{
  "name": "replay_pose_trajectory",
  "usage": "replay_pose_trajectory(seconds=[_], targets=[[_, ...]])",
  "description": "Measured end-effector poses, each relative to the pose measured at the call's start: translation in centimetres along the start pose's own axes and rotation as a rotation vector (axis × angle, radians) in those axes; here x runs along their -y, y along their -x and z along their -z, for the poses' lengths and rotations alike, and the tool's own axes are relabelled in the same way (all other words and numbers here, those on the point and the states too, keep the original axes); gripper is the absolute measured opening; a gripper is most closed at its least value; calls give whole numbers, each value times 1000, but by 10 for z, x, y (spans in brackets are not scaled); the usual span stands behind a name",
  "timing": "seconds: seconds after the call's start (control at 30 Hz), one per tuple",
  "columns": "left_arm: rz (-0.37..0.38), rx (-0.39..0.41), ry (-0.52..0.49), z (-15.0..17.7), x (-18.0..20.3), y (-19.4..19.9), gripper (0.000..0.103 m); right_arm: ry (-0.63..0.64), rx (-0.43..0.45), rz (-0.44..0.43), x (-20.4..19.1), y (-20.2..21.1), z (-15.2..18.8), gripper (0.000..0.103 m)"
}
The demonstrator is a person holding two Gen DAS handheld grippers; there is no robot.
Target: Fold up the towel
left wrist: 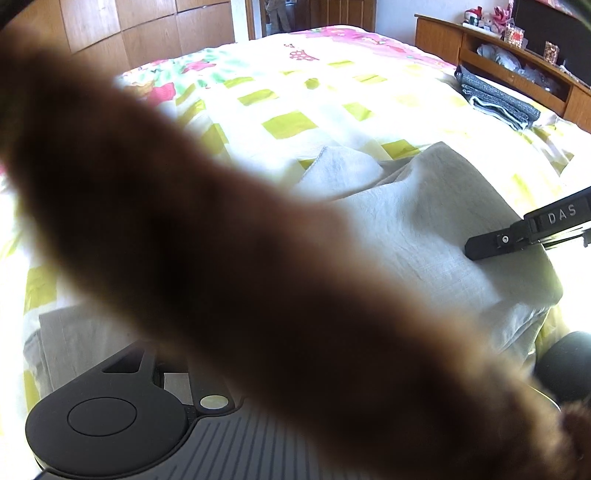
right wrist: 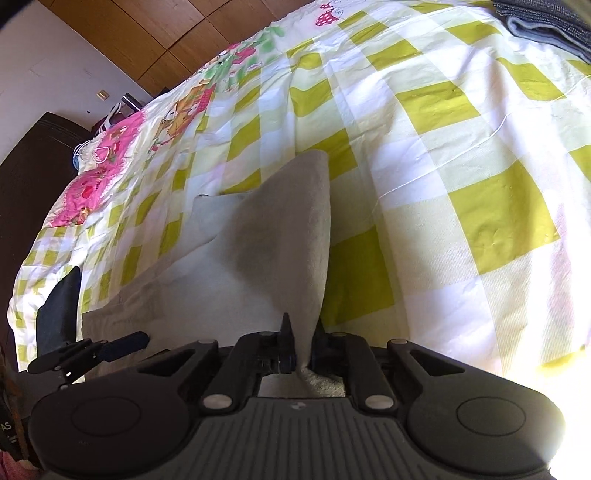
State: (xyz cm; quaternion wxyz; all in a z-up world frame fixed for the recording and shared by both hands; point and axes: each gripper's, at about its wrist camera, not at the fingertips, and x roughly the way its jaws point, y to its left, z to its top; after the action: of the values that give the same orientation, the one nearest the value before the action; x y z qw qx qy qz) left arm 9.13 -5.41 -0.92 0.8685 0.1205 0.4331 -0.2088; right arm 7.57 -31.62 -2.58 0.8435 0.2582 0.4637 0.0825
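A pale grey towel [left wrist: 424, 229] lies partly lifted on the checked bedspread [right wrist: 461, 147]. In the right wrist view my right gripper [right wrist: 303, 343] is shut on an edge of the towel [right wrist: 280, 229], which rises from the jaws in a peaked fold. One right finger [left wrist: 491, 245] shows against the cloth in the left wrist view. A blurred brown shape [left wrist: 221, 240] close to the left lens hides my left gripper's fingertips. The left gripper [right wrist: 122, 341] sits at the towel's near left edge, its jaws unclear.
Folded dark grey cloths [left wrist: 495, 99] lie at the bed's far right, also seen as the dark cloths [right wrist: 546, 22] at the top. A wooden shelf unit [left wrist: 517, 55] with small items runs behind them. Wooden wardrobe doors [left wrist: 129, 29] stand beyond the bed.
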Motion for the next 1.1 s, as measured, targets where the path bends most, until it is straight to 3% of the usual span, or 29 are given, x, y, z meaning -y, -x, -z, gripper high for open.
replay_pose_trajectory(seconds=[0.23,0.5,0.63,0.7,0.8,1.1], targets=[[9,3,18,6,0,8,53,46,13,76,-23,15,19,23],[22,13,31,12,-3,13,53,80,6,142,-29,6,17,32],[21,25,29,14,-7,17,53,42,-6,135,-20,6,19,33],[7,33,18,18,-11,21,53,19,5,116,-18,12,18,25],[20,16,12,25,-18,23,53,2,32,90,-24,24,14,23],[36,24,-9,38,-18,20,53,95,66,1,-101,45,-4,22]])
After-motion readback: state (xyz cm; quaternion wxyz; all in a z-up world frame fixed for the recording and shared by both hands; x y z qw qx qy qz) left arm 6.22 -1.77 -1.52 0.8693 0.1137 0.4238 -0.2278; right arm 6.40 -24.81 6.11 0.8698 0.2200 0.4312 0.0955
